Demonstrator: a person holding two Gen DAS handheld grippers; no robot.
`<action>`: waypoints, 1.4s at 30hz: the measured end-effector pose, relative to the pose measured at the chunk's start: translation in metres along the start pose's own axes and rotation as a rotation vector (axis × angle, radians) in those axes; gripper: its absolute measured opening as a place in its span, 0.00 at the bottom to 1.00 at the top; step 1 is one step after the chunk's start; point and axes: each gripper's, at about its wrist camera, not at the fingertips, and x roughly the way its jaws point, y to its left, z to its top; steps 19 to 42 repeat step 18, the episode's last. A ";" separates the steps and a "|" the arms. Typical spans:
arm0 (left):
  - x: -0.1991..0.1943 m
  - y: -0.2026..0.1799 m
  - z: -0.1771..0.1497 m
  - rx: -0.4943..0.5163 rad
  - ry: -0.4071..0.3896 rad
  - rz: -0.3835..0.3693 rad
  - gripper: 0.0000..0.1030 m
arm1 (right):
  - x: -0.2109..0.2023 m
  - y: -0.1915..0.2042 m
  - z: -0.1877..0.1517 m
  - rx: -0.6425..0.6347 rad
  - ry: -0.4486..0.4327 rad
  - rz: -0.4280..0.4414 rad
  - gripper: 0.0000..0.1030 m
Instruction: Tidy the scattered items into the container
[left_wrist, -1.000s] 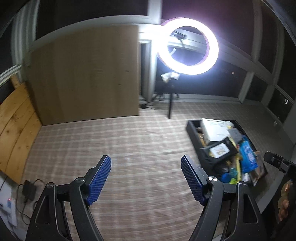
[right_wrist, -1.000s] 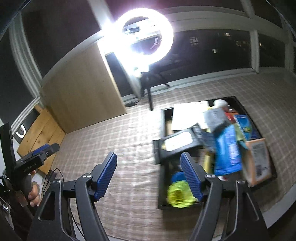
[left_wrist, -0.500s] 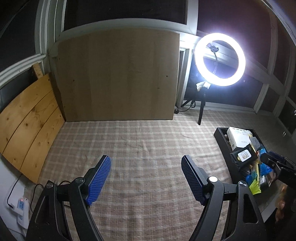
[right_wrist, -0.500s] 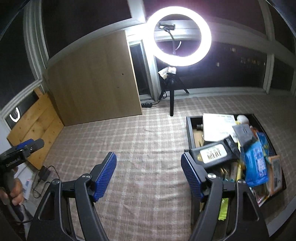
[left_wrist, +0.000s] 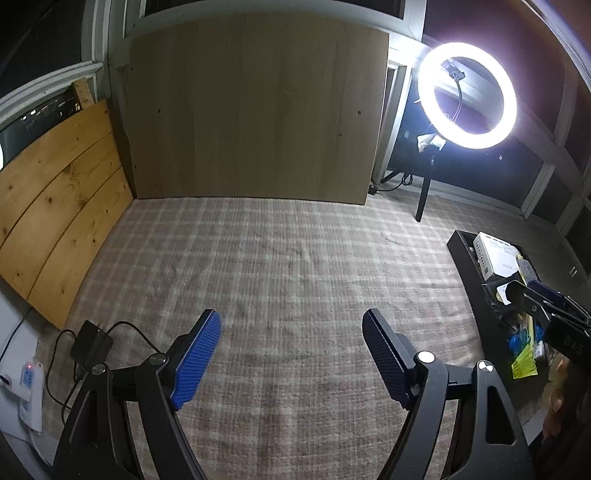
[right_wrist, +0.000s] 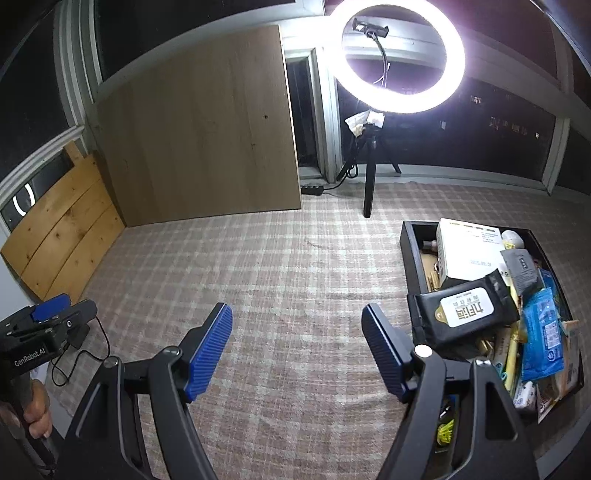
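Black plastic, the container (right_wrist: 406, 236) sits on the plaid carpet (right_wrist: 280, 280) just right of the ring light (right_wrist: 397, 55) stand's foot, and it is heaped full: a white box (right_wrist: 469, 254), a black wipes pack (right_wrist: 465, 310) lying across its near-left rim, a blue packet (right_wrist: 545, 332) and smaller things I cannot name. No loose item shows on the carpet left of the container in either view, so I judge the tidying is at or near its end.

The left gripper (left_wrist: 291, 354) hangs over bare carpet well left of the container, its blue pads wide apart with nothing between them. The right gripper (right_wrist: 297, 347) hovers just left of the container, equally spread and empty.

Any next move calls for a check of the floor outside these views; the wipes pack overhanging the rim may want a nudge inward so it does not slide out.

Legible writing: "GenRobot.AI" on the left gripper's body in the right wrist view. The wipes pack bears large Chinese characters on its white label; the white box's print is too small to read.
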 end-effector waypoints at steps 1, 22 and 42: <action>0.002 0.000 0.000 -0.001 0.004 0.000 0.75 | 0.003 0.000 0.000 0.000 0.006 -0.004 0.70; 0.025 0.006 0.008 0.010 0.023 0.010 0.75 | 0.025 0.000 -0.003 0.037 0.061 -0.030 0.70; 0.025 0.006 0.008 0.010 0.023 0.010 0.75 | 0.025 0.000 -0.003 0.037 0.061 -0.030 0.70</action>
